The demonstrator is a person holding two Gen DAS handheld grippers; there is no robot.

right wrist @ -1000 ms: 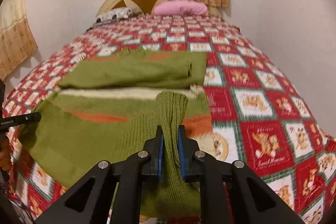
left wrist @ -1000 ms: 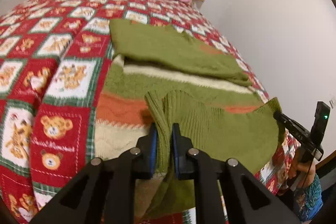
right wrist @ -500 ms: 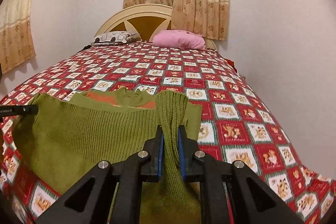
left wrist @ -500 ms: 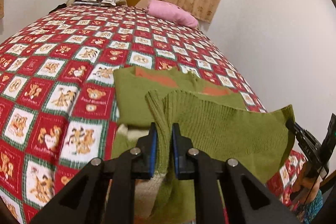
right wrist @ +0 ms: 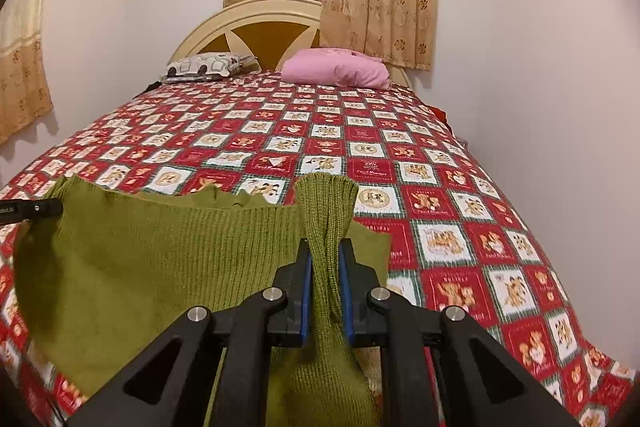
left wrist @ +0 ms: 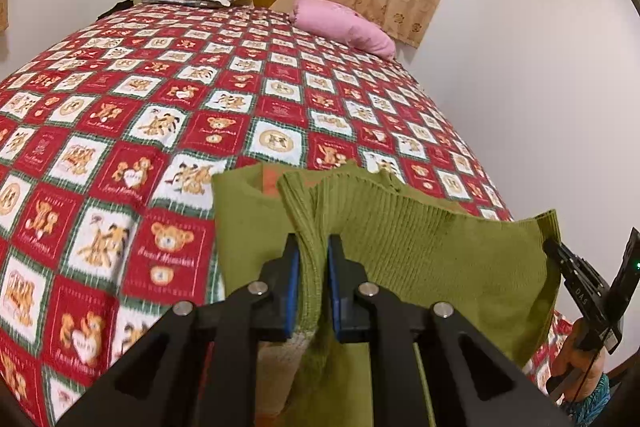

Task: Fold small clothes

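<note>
The sweater [left wrist: 420, 247] is held up off the bed [left wrist: 168, 115], gripped at two corners of its ribbed hem. The left gripper [left wrist: 313, 267] is clamped shut on a bunched fold of green knit, and the right gripper [right wrist: 325, 279] is clamped on the other corner the same way. Between them the hem is stretched out as a raised edge, and the far part of the garment is seen lying on the quilt beyond it, an orange patch showing at its top edge in the left view.

By the look of it, the bottom half is being carried over toward the collar end, so the fold is judged to be under way but not laid. The hem has yet to be set down and released. Whether the sleeves are tucked in cannot be told from here, since the lifted cloth hides them. A further fold is probably left after this one. Near the headboard [right wrist: 264, 27], a pink pillow [right wrist: 336, 67] and a patterned one are seen, well apart from the work.
</note>
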